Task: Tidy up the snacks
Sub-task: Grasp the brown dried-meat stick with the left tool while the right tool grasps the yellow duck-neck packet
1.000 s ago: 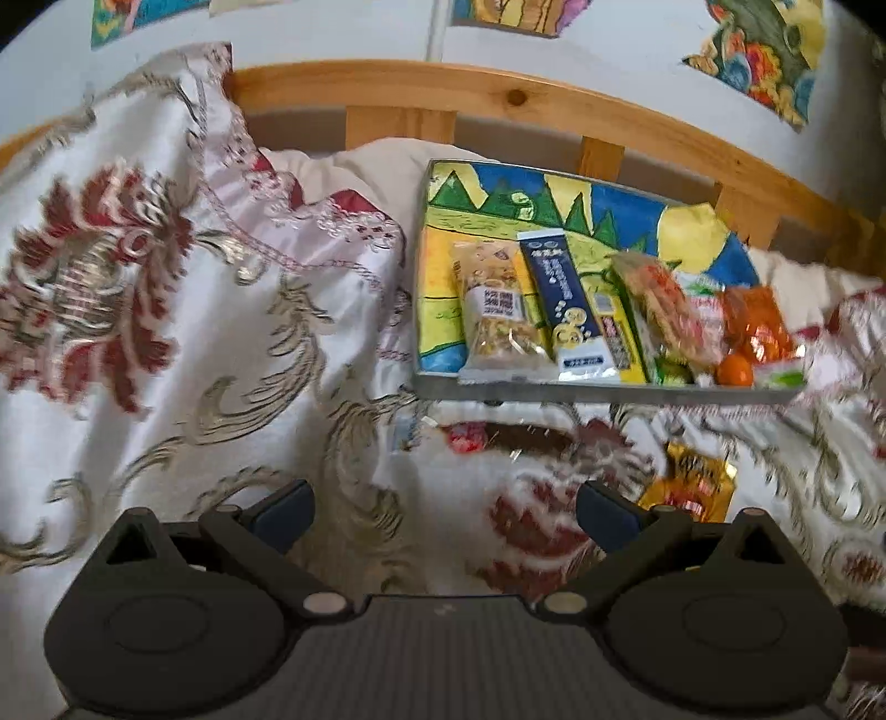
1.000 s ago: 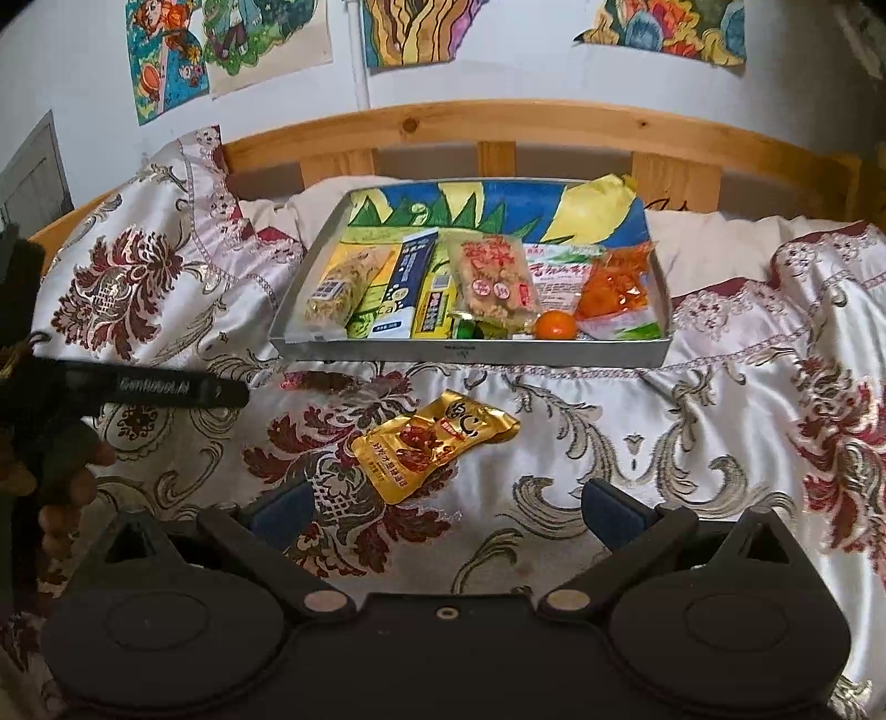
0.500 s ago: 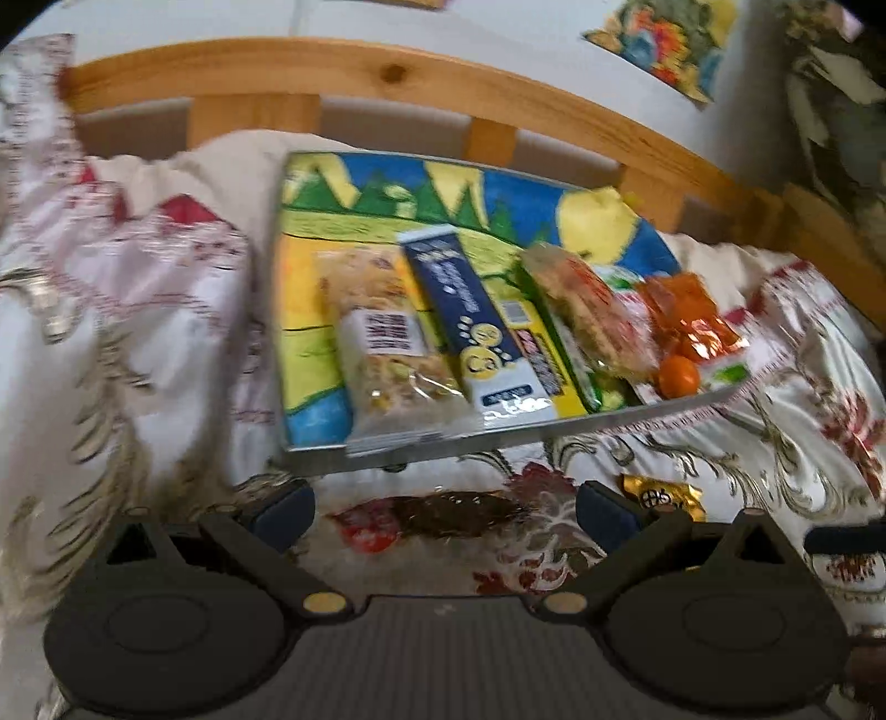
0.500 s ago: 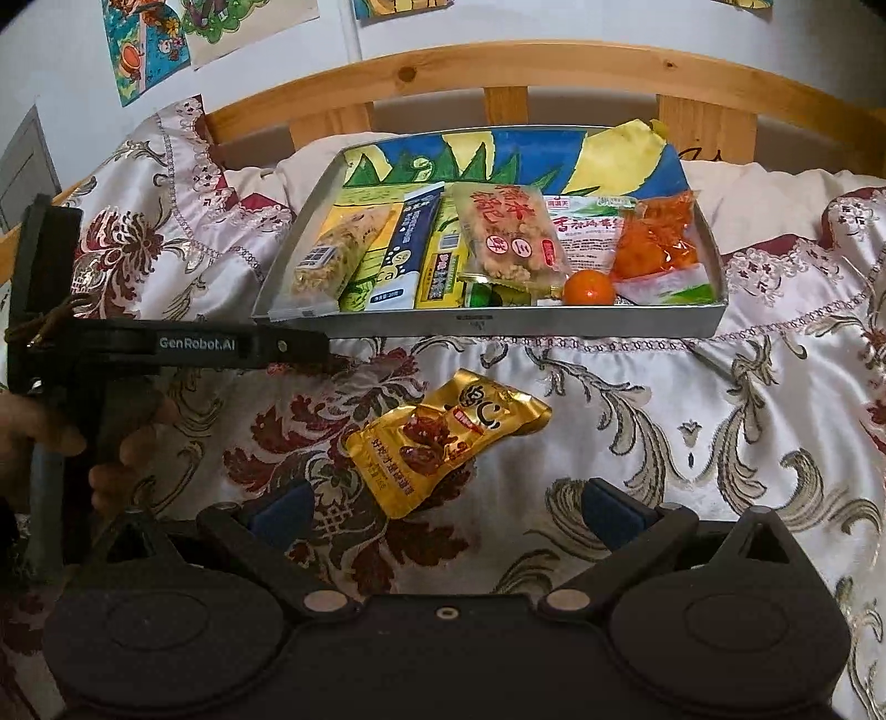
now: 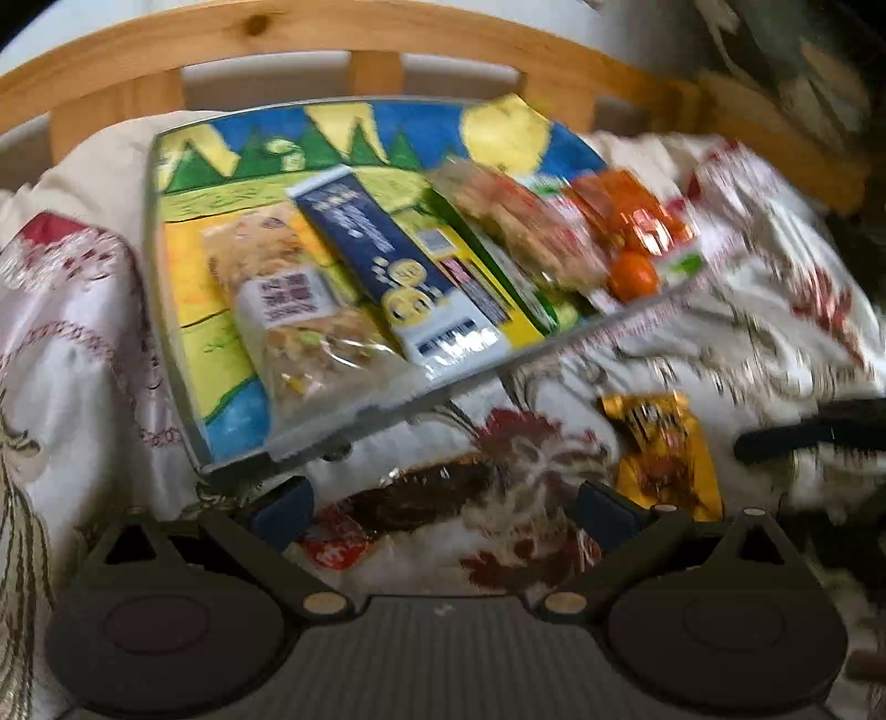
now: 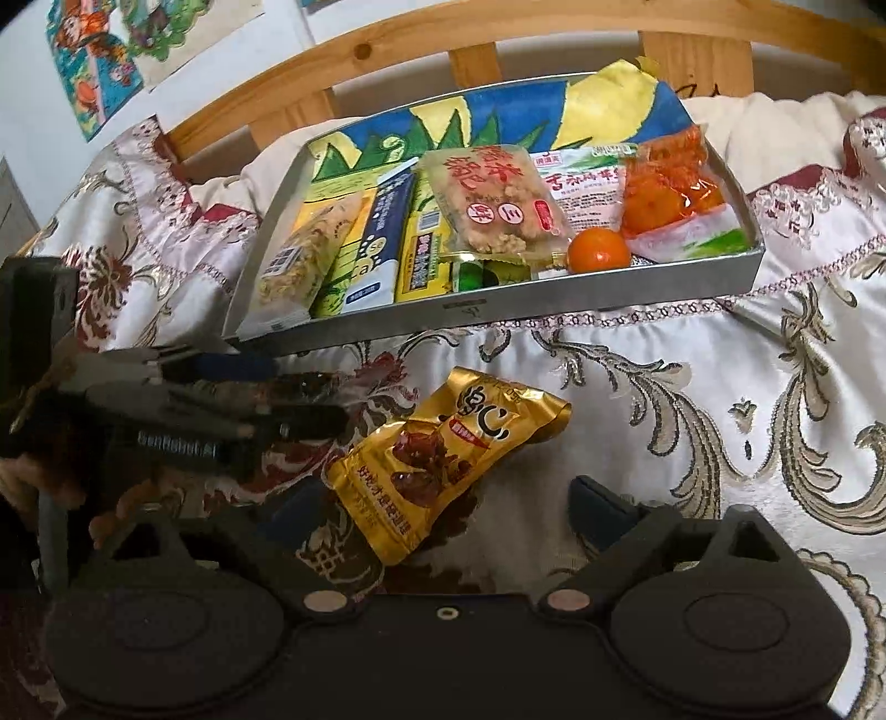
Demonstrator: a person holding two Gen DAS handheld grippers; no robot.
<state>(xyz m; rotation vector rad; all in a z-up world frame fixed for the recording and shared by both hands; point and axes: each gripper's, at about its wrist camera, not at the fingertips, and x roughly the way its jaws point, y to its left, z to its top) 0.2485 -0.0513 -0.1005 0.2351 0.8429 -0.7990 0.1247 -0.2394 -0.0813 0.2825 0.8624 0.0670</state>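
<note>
Your right hand-held gripper (image 6: 437, 507) gapes released around the crinkled gold foil snack packet (image 6: 443, 459) at lower centre, while your left hand-held gripper (image 5: 440, 512) gapes released over a dark clear-wrapped snack (image 5: 421, 493).

Gold snack pouch (image 6: 443, 465) flat on bedspread, near filled snack tray (image 6: 487, 315)

Glossy gold foil snack pouch (image 6: 443, 465), crinkled, lies on shiny satin bedspread w/ woven red-and-gold floral pattern (image 6: 692, 399). Behind it, grey matt metal tray (image 6: 498, 318) w/ painted paper liner; clear glossy plastic wrappers on the snacks inside. Smooth pale wooden bed rail (image 6: 498, 33) at back. My matt black plastic right gripper (image 6: 434, 512) has blue rubbery-looking pads (image 6: 595, 507).
</note>
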